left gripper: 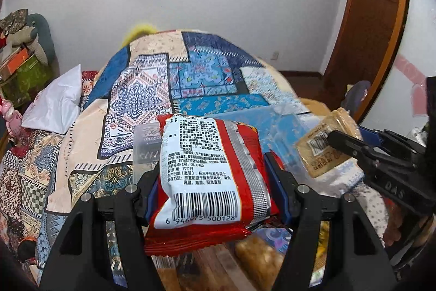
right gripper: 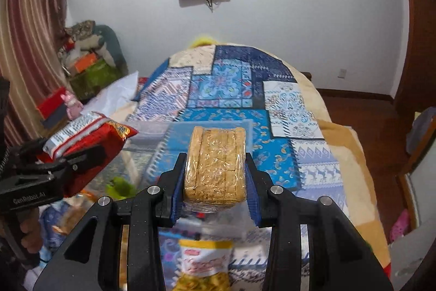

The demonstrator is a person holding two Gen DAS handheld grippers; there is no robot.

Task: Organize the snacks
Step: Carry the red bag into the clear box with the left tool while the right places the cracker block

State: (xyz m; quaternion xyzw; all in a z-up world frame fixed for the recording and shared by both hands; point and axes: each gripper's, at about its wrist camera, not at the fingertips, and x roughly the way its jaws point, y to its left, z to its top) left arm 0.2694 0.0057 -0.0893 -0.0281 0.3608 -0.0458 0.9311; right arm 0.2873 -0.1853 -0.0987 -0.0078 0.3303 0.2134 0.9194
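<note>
Gripping the red snack packet (left gripper: 209, 176), the left gripper (left gripper: 212, 182) has its jaws clamped across the crinkly, crushable middle. At its 2 o'clock, the right gripper (right gripper: 215, 176) squeezes a plastic-wrapped biscuit block (right gripper: 215, 165), stiff but probably brittle, above the patchwork bed (right gripper: 231, 89).

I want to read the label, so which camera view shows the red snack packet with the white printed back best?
The left wrist view: the red snack packet with the white printed back fills its centre, barcode and text facing the camera. The right wrist view shows it small, at the left edge, tilted.
</note>
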